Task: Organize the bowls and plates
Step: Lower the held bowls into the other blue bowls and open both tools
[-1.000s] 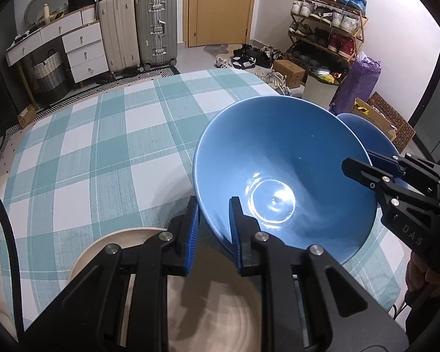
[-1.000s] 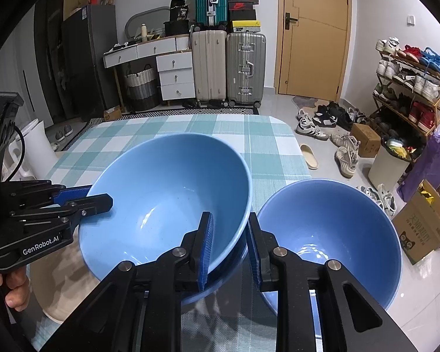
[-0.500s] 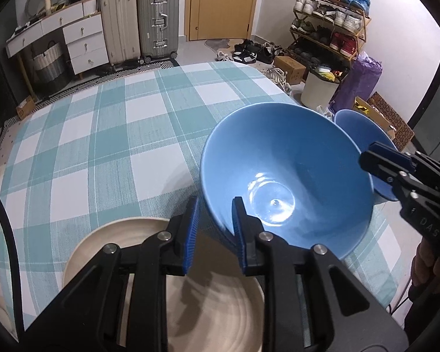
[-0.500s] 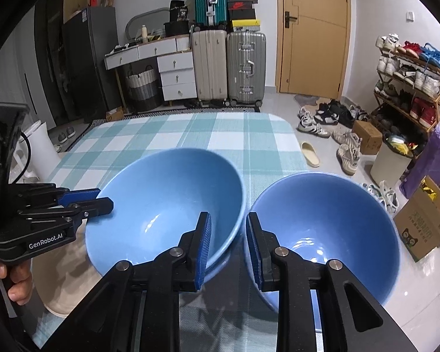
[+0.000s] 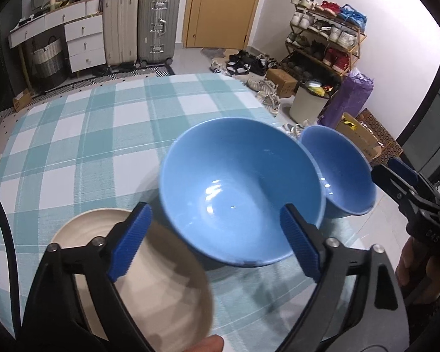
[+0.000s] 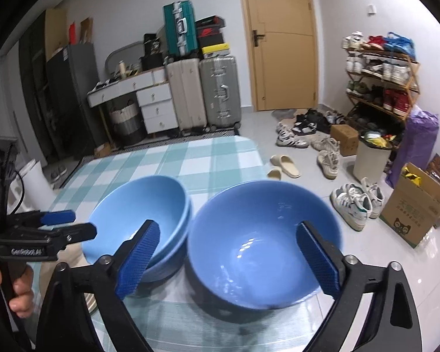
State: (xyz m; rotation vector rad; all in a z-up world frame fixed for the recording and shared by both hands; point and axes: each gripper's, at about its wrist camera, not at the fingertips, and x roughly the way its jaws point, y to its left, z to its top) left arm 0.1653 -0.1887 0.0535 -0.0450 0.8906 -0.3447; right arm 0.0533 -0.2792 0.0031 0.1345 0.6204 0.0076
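In the middle of the frame, low down, sits a big blue bowl on the checked tablecloth. The right gripper is wide open, with one blue pad on each side of the bowl's near part. To the left are stacked blue bowls, right beside it. At the far left edge is the left gripper.

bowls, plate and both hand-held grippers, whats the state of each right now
left hand-held gripper: open, holding nothing
right hand-held gripper: open, holding nothing
stacked blue bowls: upright, nested, on the tablecloth
single blue bowl: upright, beside the stack
cream plate: flat on the tablecloth
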